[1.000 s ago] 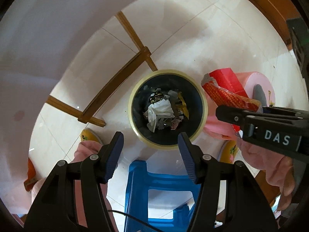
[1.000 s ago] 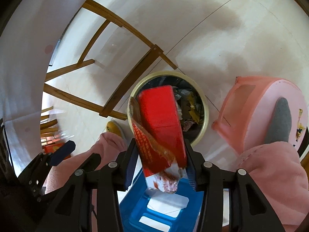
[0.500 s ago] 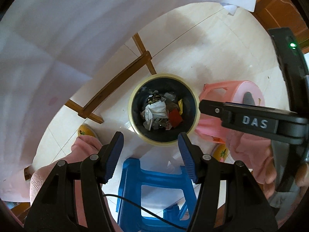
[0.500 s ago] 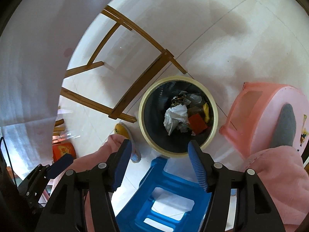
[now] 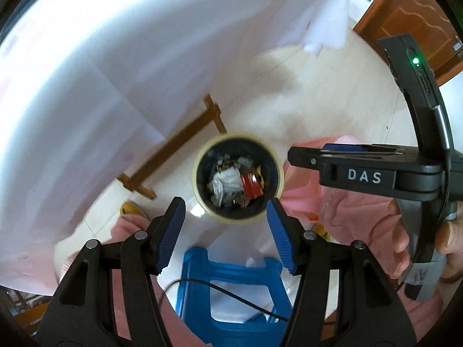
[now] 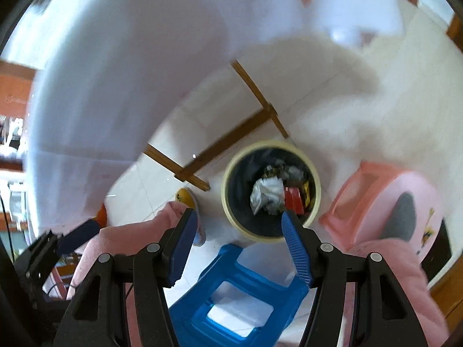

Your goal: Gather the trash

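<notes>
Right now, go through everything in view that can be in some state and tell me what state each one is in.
Left gripper: open, nothing between its fingers.
Right gripper: open, nothing between its fingers.
Bin: upright on the floor, no lid, partly filled.
Red packet: lying inside the bin on the other trash.
White paper: crumpled, in the bin beside the red packet.
Blue stool: standing upright beside the bin.
Pink stool: lying on its side.
</notes>
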